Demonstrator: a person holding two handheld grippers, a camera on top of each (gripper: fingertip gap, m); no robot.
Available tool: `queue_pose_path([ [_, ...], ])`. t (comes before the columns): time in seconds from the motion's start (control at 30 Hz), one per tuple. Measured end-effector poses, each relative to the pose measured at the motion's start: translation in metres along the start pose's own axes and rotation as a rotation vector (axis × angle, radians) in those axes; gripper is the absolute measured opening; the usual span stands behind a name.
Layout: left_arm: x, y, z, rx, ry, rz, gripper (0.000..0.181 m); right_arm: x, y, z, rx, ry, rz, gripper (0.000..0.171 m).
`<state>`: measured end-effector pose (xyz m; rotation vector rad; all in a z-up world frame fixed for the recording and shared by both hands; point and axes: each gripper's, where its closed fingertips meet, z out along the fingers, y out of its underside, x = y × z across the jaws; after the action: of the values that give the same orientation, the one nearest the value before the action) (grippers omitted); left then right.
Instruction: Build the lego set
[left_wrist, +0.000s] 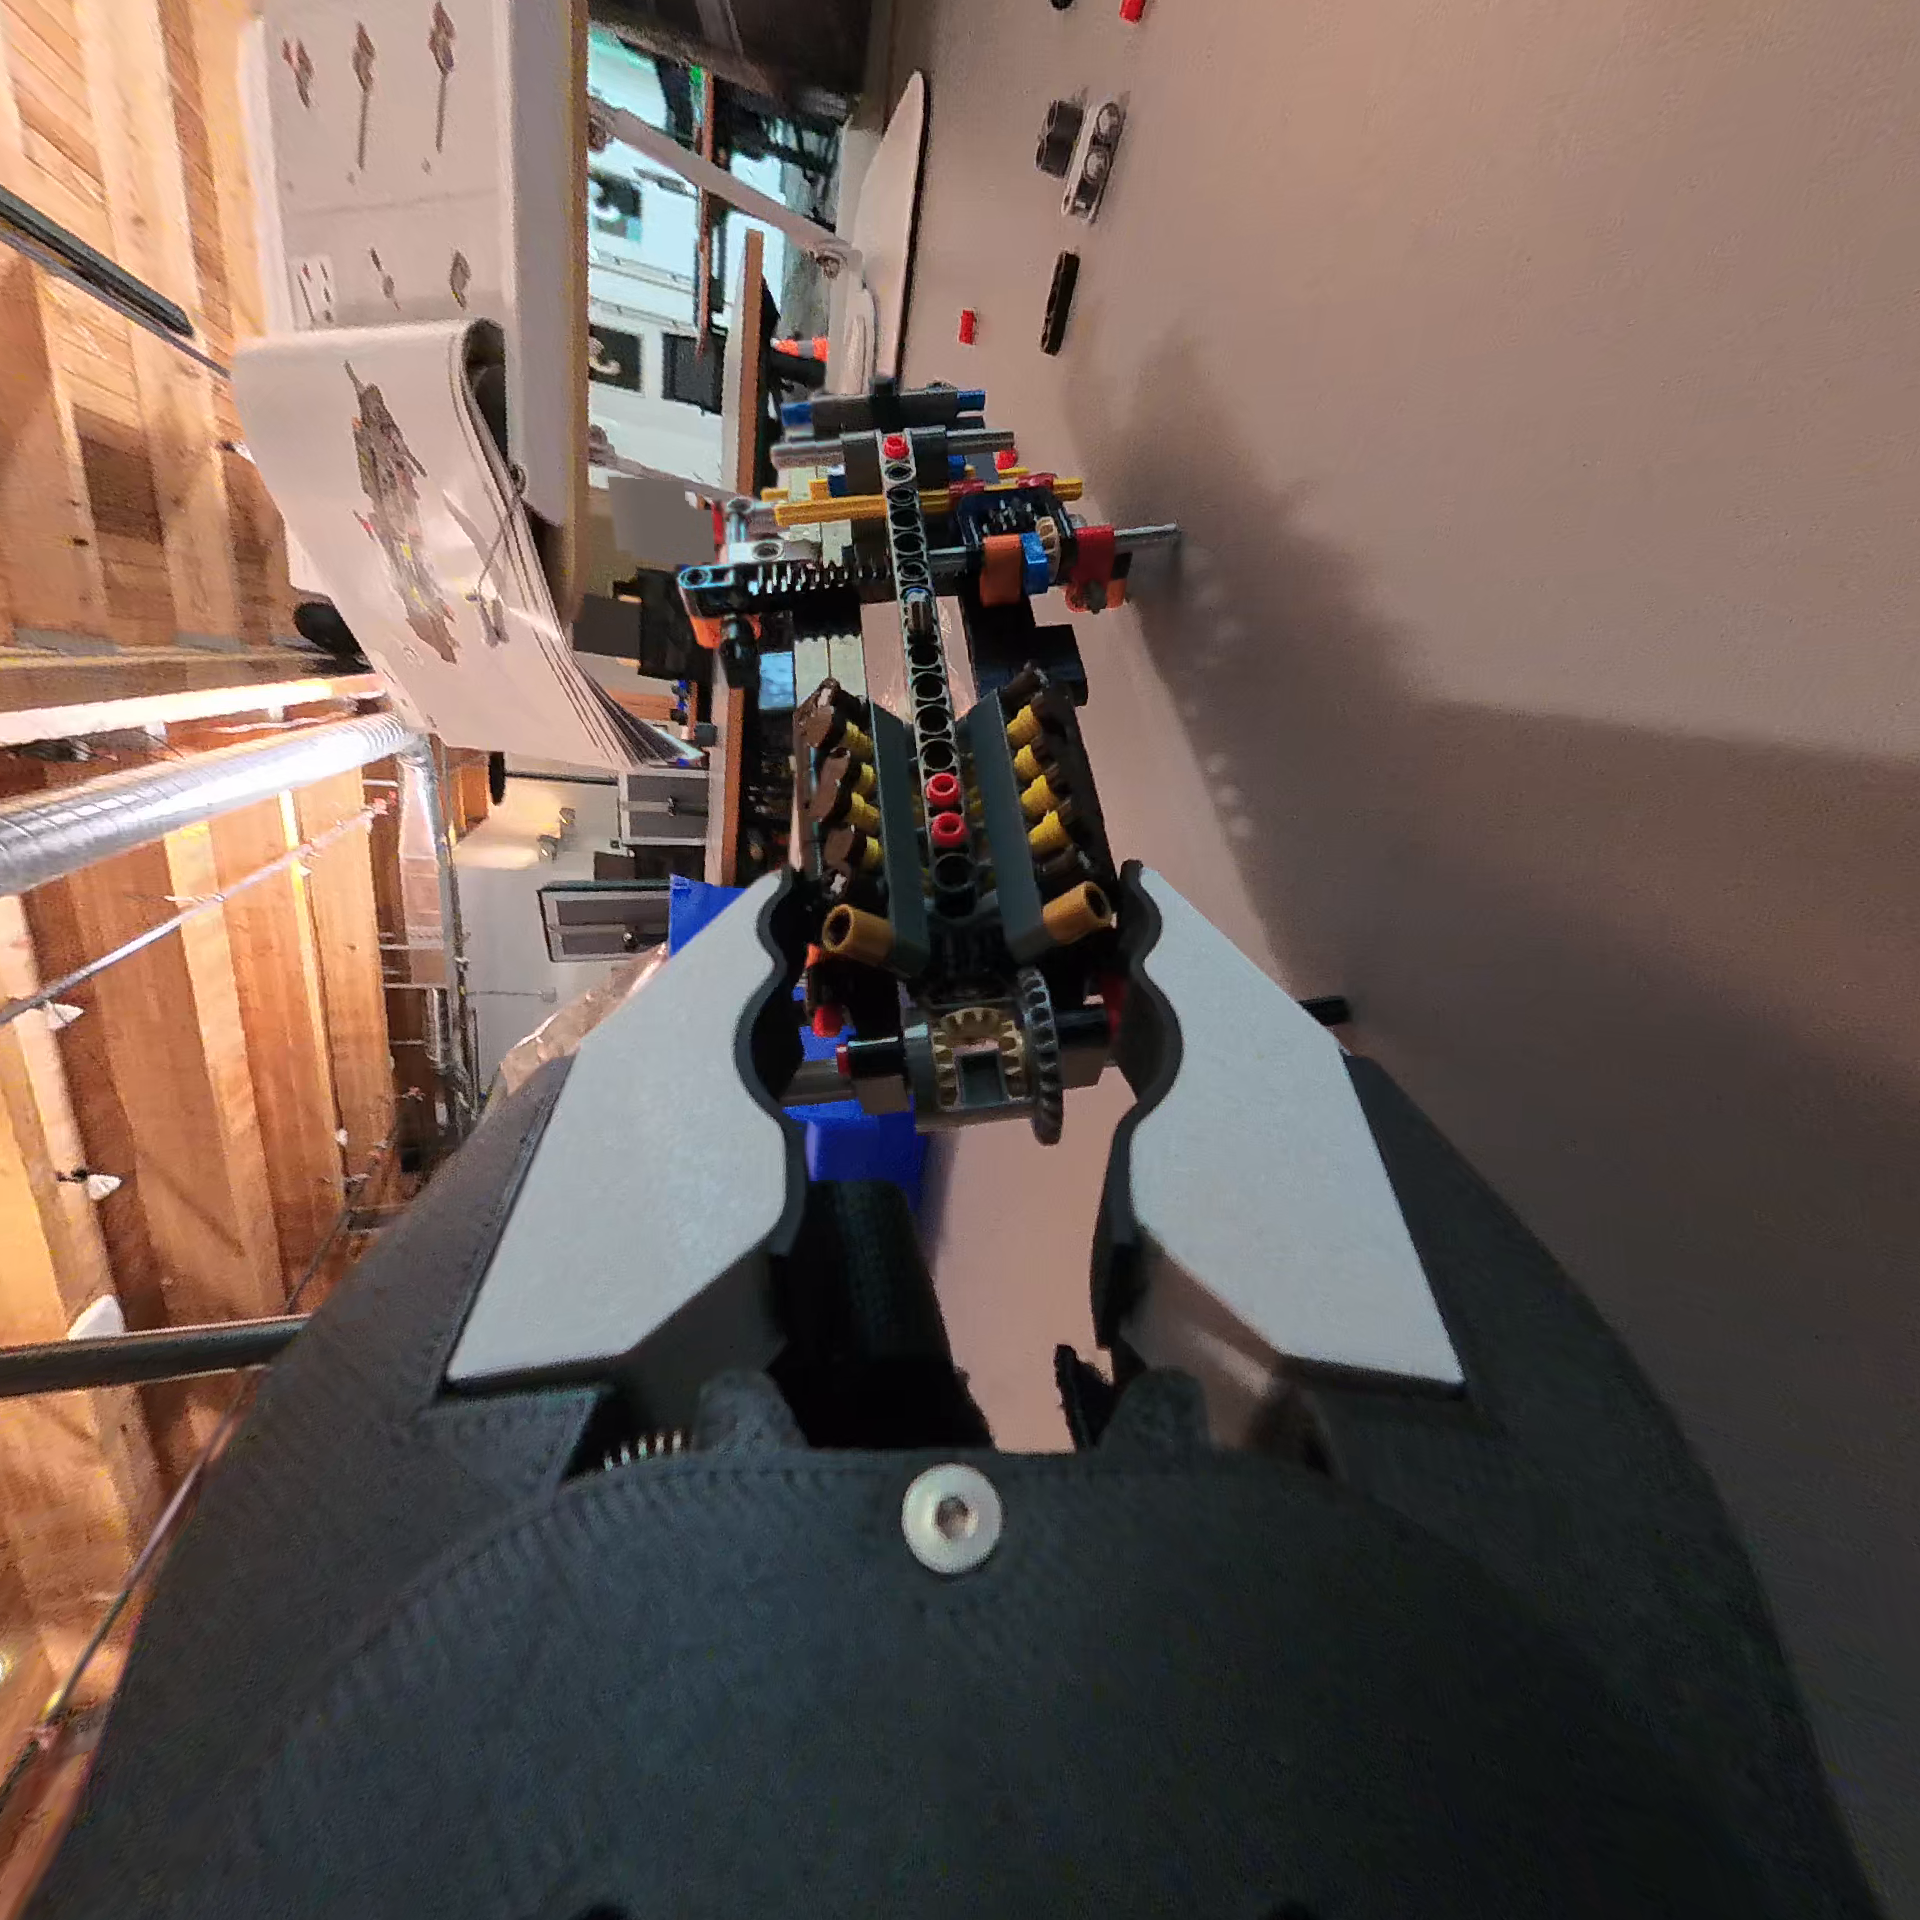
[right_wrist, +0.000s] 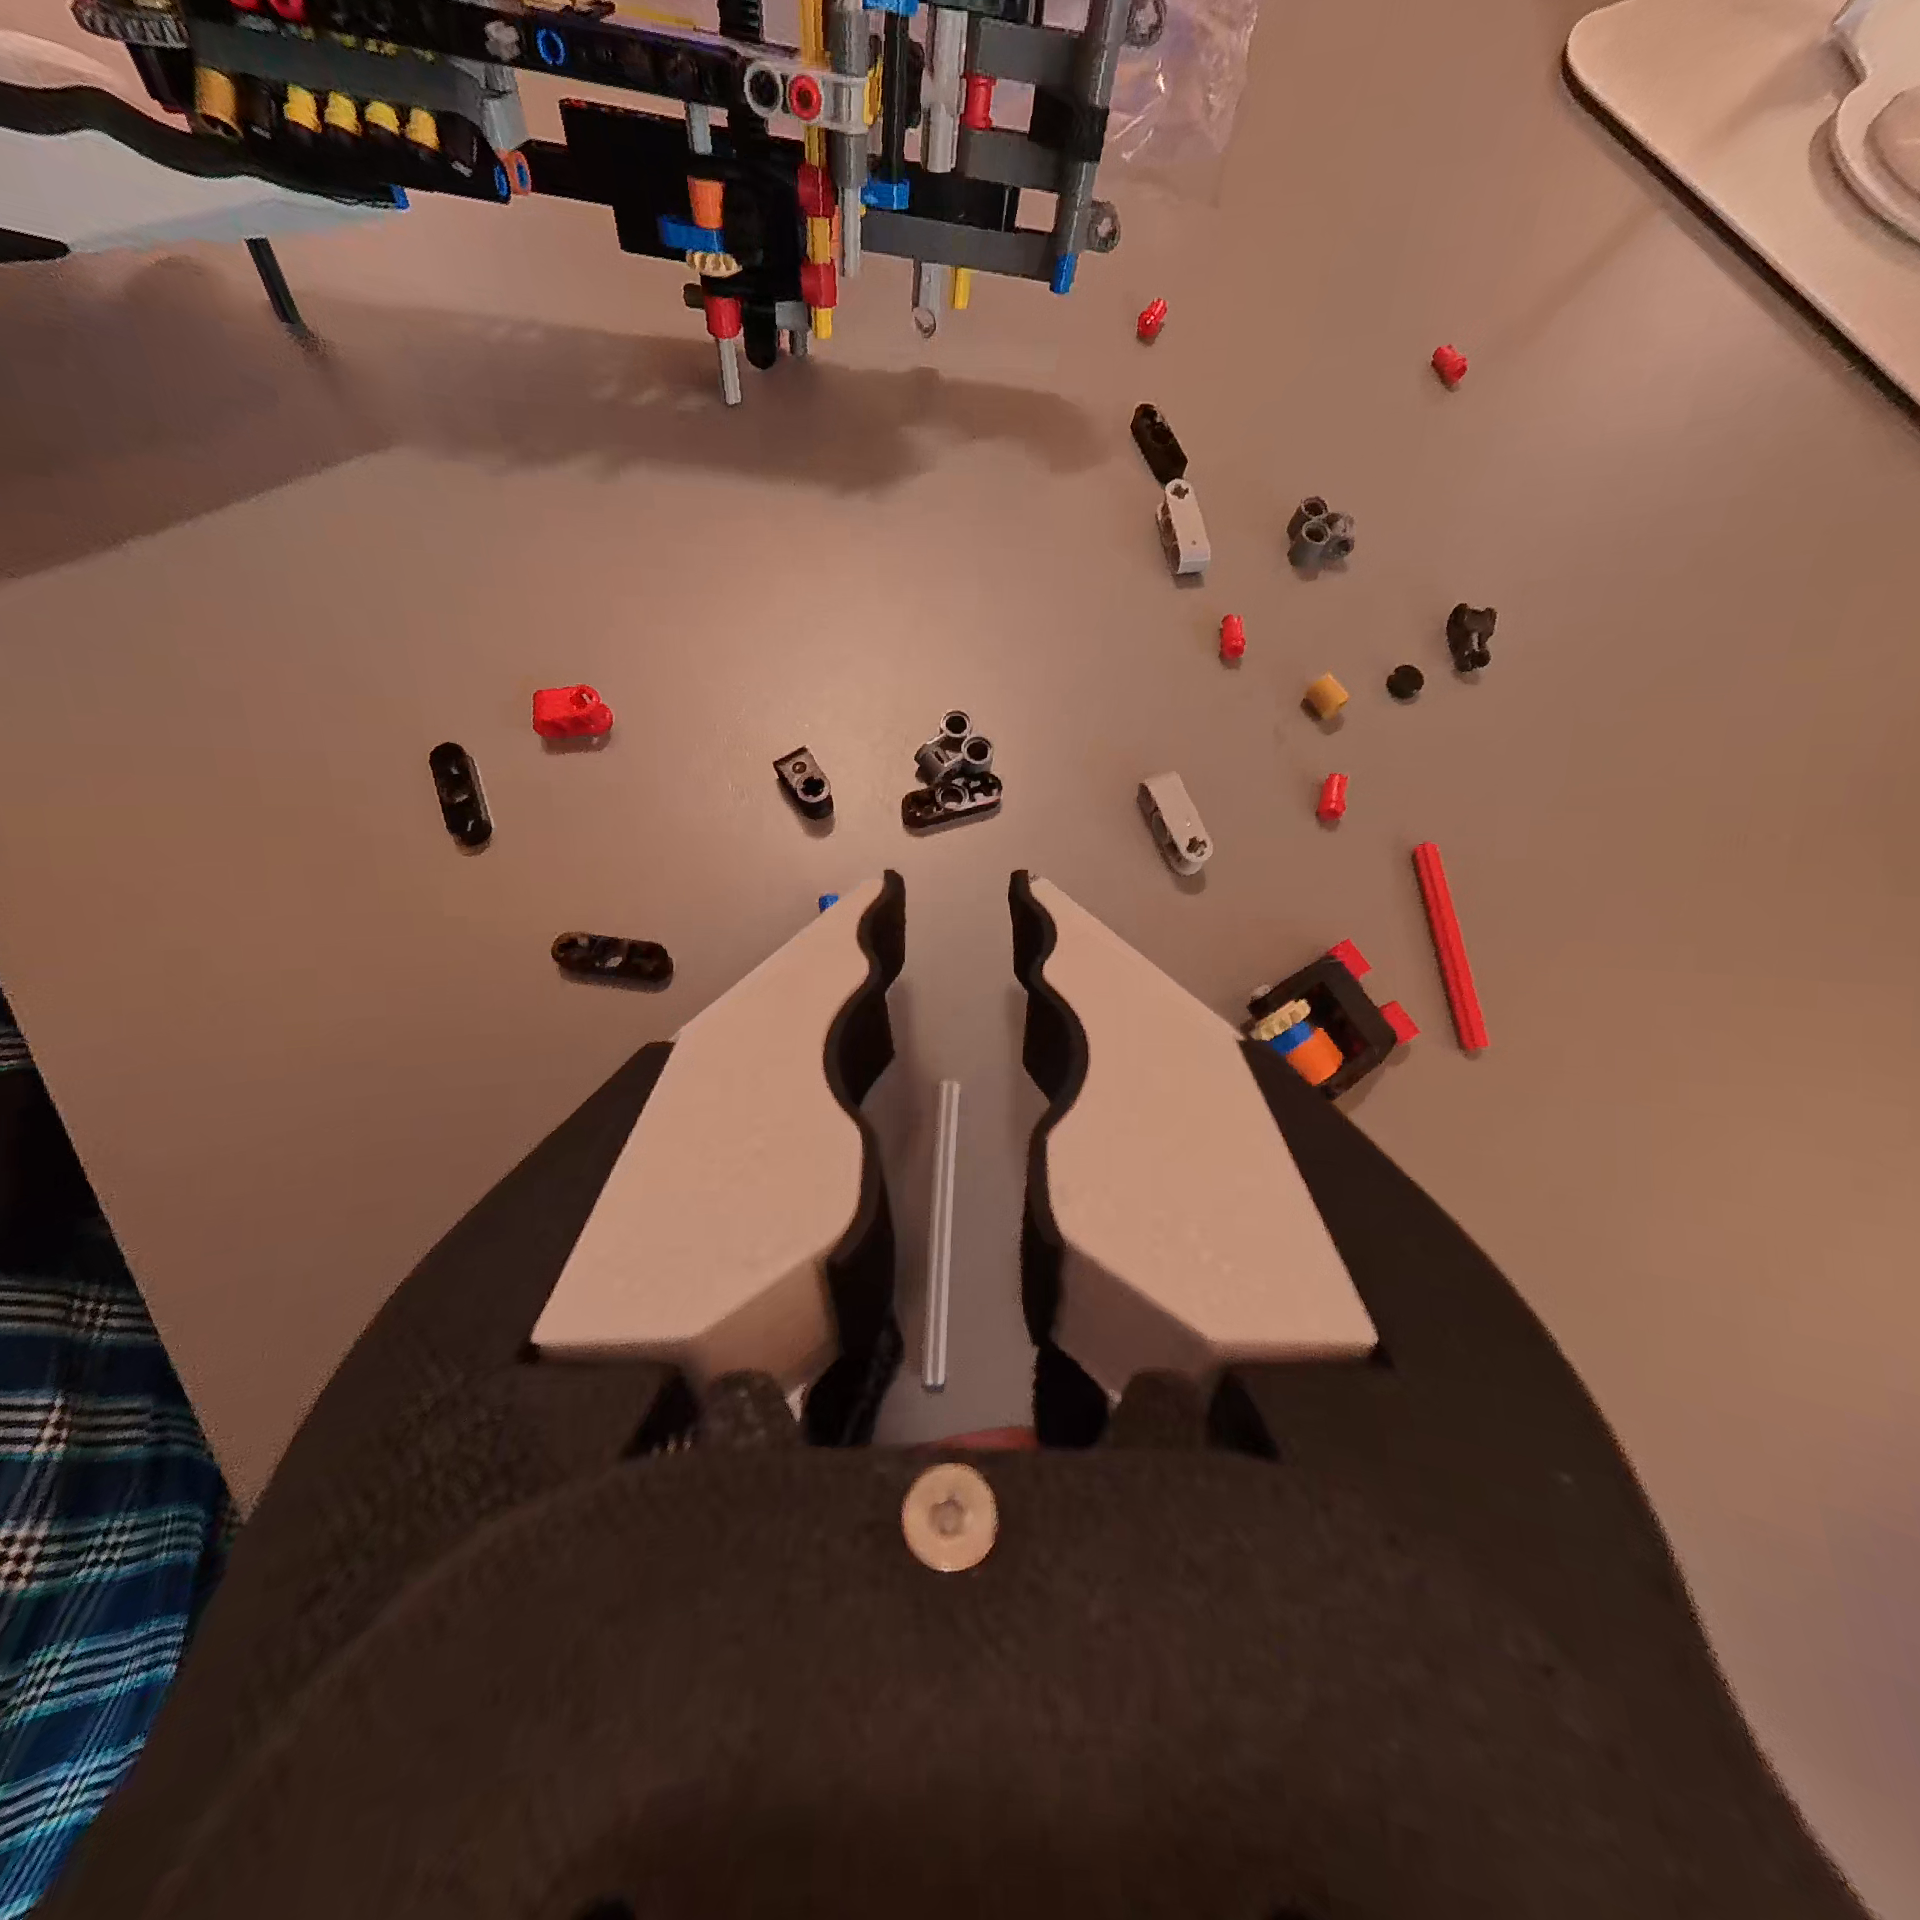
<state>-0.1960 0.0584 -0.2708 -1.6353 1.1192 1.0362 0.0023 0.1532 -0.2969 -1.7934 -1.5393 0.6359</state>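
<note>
A long Technic model (left_wrist: 925, 675) of black beams, yellow cylinders, red pins and gears is held sideways above the beige table (left_wrist: 1507, 520). My left gripper (left_wrist: 956, 925) is shut on its near end, beside the tan gear. The model also shows at the top of the right wrist view (right_wrist: 727, 135). My right gripper (right_wrist: 956, 883) hovers low over the table (right_wrist: 312, 582), its jaws a narrow gap apart and empty. A thin grey axle (right_wrist: 940, 1226) lies on the table between its fingers. Just ahead lie a grey connector on a black plate (right_wrist: 954, 769) and a small black connector (right_wrist: 805, 779).
Loose parts are scattered: a red connector (right_wrist: 569, 712), black beams (right_wrist: 460, 792) (right_wrist: 611, 956), a grey connector (right_wrist: 1174, 821), a red axle (right_wrist: 1449, 945), a small black-framed subassembly (right_wrist: 1325, 1023), several red pins. A white tray (right_wrist: 1714, 156) sits far right. An open instruction booklet (left_wrist: 416, 520) stands behind the model. One gripper's finger ends stand about 25 centimeters off the other's. The left gripper is farther from the small black connector (right_wrist: 805, 779), some 20 centimeters, than the right, some 4 centimeters.
</note>
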Motion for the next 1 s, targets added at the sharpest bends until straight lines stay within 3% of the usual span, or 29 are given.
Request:
queue_pose_path([
  [0.6,-0.001,0.004,-0.001,0.014,-0.026,0.014,0.058,0.004,-0.006,-0.002,0.022,0.017,-0.014,0.019],
  [1.0,-0.001,0.012,0.004,-0.018,0.066,-0.123,0.059,0.005,-0.006,-0.006,0.034,0.017,-0.018,0.019],
])
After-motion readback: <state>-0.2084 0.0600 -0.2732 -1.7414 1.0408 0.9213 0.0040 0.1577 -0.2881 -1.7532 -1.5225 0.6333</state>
